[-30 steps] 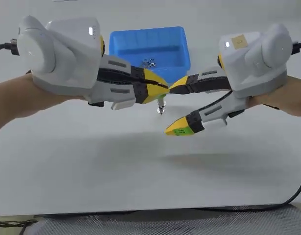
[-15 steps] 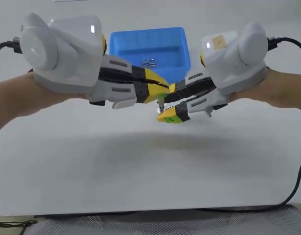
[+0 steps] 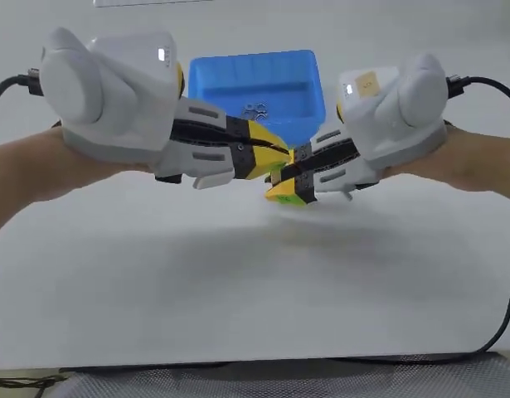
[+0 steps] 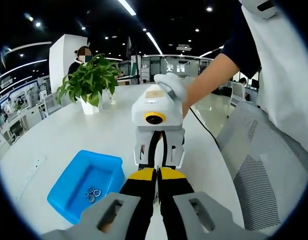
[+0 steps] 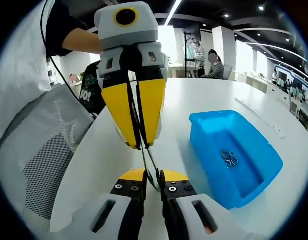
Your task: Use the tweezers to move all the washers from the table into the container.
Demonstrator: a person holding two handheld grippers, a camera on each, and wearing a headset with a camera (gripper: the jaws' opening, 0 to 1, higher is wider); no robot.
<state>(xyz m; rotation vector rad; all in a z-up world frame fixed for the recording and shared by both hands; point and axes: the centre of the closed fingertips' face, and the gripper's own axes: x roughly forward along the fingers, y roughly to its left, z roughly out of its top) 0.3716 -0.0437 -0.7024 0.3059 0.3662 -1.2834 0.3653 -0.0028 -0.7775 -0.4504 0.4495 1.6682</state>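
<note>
Currently the right gripper point(image 5: 152, 176) has its jaws pressed onto one end of the tweezers point(image 5: 149, 165). The left gripper point(image 5: 140, 141), tip to tip with it above the white table point(image 3: 238, 282), pinches the other end. Beyond them, the washers point(image 3: 255, 109) lie clustered inside the blue container point(image 3: 198, 68).

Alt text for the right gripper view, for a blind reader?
The left gripper and right gripper face each other, both shut on thin tweezers over a white table. Beside them, a blue container holds a few washers.

White table point(image 3: 238, 290), ceiling strip lights point(image 4: 127, 7)
</note>
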